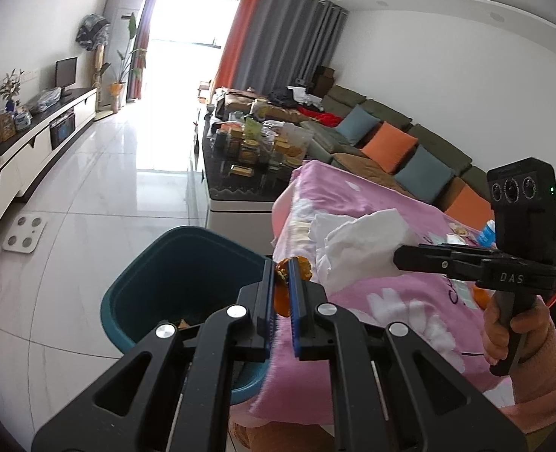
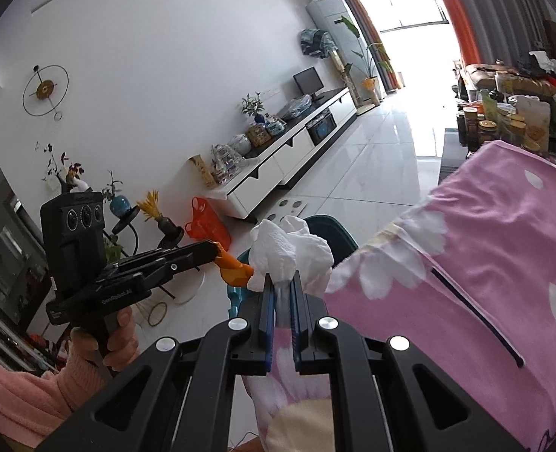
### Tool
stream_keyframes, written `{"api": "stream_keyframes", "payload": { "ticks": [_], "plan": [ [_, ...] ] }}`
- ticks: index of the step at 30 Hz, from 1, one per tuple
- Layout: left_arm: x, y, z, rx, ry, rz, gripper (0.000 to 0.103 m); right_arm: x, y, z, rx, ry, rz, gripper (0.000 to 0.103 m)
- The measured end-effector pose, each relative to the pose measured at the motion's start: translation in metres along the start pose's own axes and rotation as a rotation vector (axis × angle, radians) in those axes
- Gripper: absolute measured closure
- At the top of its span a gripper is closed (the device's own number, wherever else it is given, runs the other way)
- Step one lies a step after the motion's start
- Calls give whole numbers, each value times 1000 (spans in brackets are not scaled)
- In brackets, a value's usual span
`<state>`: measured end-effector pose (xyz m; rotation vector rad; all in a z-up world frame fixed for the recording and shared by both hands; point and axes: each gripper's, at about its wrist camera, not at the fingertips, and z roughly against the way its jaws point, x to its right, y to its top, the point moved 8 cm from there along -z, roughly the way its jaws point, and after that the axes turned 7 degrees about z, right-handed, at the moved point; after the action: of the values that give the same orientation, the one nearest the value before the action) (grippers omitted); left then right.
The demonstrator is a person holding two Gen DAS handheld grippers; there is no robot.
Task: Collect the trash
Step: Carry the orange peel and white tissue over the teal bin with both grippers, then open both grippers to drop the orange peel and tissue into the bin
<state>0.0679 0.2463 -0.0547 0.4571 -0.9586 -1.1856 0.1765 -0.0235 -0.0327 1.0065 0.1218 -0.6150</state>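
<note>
At the table edge, over the pink flowered cloth (image 1: 409,301), both grippers are loaded. Left gripper (image 1: 282,263) is clamped on an orange peel (image 1: 291,269); the peel sits between the blue pads near the tips, part of it hanging down below the jaws. Right gripper (image 2: 282,280) is clamped on a crumpled white tissue (image 2: 289,250); the wad bulges out past the tips, only a thin fold is actually pinched.

Teal bin (image 1: 157,286) stands on the floor just beside the table, below and left of the left gripper. Some scraps already show at its bottom. In the right wrist view the bin rim (image 2: 330,228) shows behind the tissue.

Handling, my read:
- Peel: light, limp, probably a bit waxy or damp. It bends rather than breaks, so a firm pinch across the thick part is fine. It may stick to a pad on release.
- Tissue: almost weightless, soft, compresses to nothing. Grip anywhere on the bunched core, not a loose corner, or it tears or slips out. It may drift on the drop, so release low over the bin opening.

More bits lie further back on the cloth, near the blue wrapper (image 1: 487,233); too blurred to name.
</note>
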Motion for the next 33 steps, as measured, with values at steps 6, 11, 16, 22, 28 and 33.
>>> {"api": "stream_keyframes", "payload": {
  "ticks": [6,11,16,22,28,33],
  "plan": [
    [-16,-2,-3,-10,32,21,95,-3,5,-16,-22,-13,17,96],
    [-22,-2,-6,-16,50,32,95,0,6,-28,-47,-17,19,96],
    [-27,-3,-9,-21,63,42,95,-1,6,-42,-74,-22,28,96],
    [-30,-4,-15,-28,77,55,95,-2,6,-53,-99,-25,30,96],
    [-34,-7,-21,-34,94,62,95,-2,5,-64,-127,-31,36,96],
    [-40,-11,-24,-40,104,72,95,-5,4,-72,-145,-36,45,96]
  ]
}}
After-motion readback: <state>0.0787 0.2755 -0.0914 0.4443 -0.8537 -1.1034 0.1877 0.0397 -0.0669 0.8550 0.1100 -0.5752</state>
